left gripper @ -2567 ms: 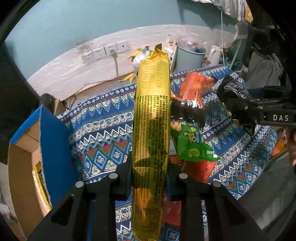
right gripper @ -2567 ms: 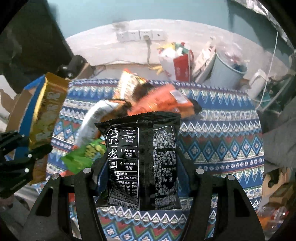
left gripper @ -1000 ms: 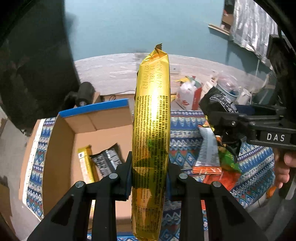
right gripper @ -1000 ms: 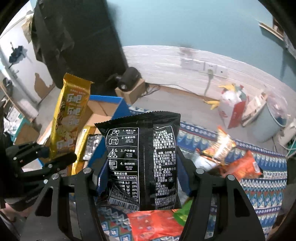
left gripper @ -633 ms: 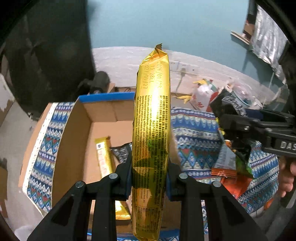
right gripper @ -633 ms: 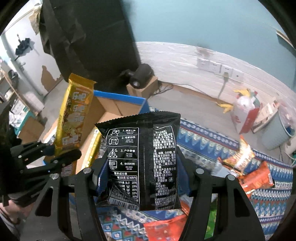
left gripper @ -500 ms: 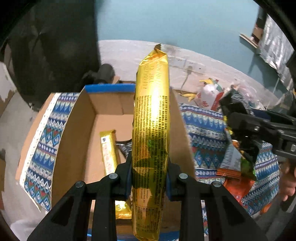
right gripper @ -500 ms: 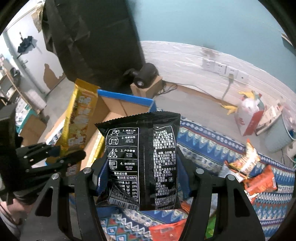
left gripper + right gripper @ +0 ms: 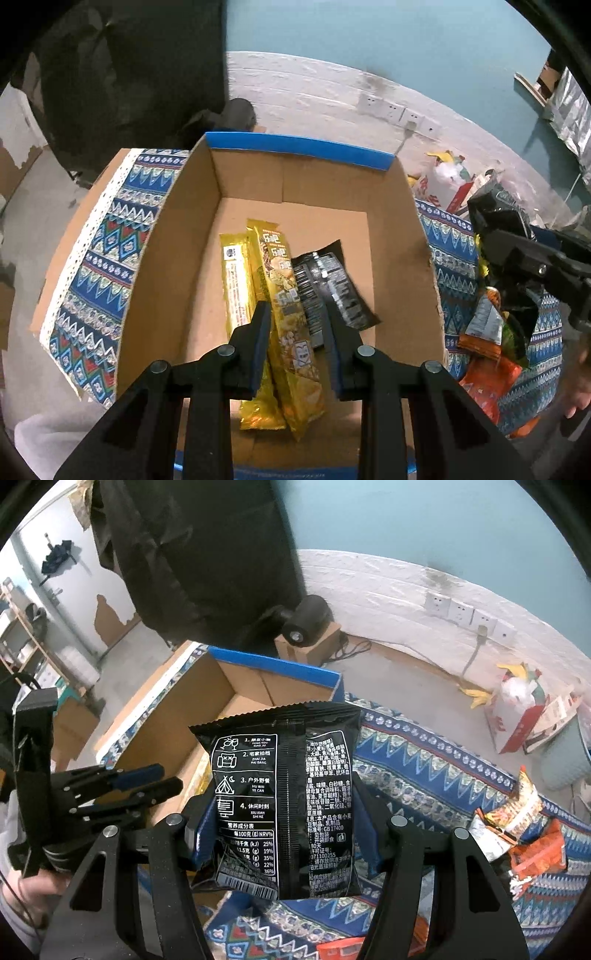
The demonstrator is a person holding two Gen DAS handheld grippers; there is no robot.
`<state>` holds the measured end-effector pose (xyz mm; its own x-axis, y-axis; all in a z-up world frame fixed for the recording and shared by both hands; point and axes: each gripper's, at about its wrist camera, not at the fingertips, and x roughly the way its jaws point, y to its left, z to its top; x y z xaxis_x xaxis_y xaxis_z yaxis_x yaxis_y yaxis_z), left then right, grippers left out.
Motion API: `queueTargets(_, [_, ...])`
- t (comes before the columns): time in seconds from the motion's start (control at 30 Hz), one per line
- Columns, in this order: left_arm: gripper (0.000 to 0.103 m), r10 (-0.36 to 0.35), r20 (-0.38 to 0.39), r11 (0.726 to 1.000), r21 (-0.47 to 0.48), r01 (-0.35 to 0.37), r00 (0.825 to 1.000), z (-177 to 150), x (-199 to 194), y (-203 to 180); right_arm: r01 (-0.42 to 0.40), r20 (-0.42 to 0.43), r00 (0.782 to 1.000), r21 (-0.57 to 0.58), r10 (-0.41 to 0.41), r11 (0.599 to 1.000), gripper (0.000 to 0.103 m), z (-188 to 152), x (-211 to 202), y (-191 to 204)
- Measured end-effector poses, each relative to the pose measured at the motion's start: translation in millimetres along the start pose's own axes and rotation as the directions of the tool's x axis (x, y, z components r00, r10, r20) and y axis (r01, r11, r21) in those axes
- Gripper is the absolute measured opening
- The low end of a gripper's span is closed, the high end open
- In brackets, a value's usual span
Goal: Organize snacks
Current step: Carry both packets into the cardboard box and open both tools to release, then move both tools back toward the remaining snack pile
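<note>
R gripper (image 9: 284, 834) was clamped on a black bag (image 9: 284, 794), jaws set wide, pads pressing its lower sides, bag upright above the desk's patterned cloth (image 9: 424, 768), just beside the box (image 9: 399, 229). Bag looked light, puffy, crinkly film: prob. slippery and crushable, so hold low across the body w/ gentle squeeze, not the seal. L gripper (image 9: 297, 332) hovered over the box w/ a narrow gap, empty; two gold bars (image 9: 273, 280) and a black pack (image 9: 332, 288) lay on the box floor.
</note>
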<state>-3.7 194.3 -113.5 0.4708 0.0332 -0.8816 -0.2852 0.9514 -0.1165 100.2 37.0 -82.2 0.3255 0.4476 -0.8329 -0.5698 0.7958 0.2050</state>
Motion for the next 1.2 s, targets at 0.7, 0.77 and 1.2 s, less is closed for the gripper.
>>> queueTargets(0.7, [0.044, 0.041, 0.051, 0.992, -0.121, -0.035, 0.998, 3.3, -36.4, 49.8, -0.102, -0.074, 0.992, -0.026, 0.1, 0.994, 0.063, 15.6, 56.4, 42.3])
queueTargets(0.77, [0.044, 0.038, 0.05, 0.992, -0.123, -0.032, 0.998, 3.1, -36.1, 50.4, -0.106, -0.087, 0.991, -0.039, 0.102, 0.994, 0.063, 15.4, 62.5, 46.2])
queueTargets(1.2, [0.046, 0.025, 0.053, 0.996, -0.092, -0.02, 0.998, 3.0, -36.0, 38.4, -0.089, -0.088, 0.992, -0.007, 0.088, 0.996, 0.076, 10.7, 55.2, 35.4])
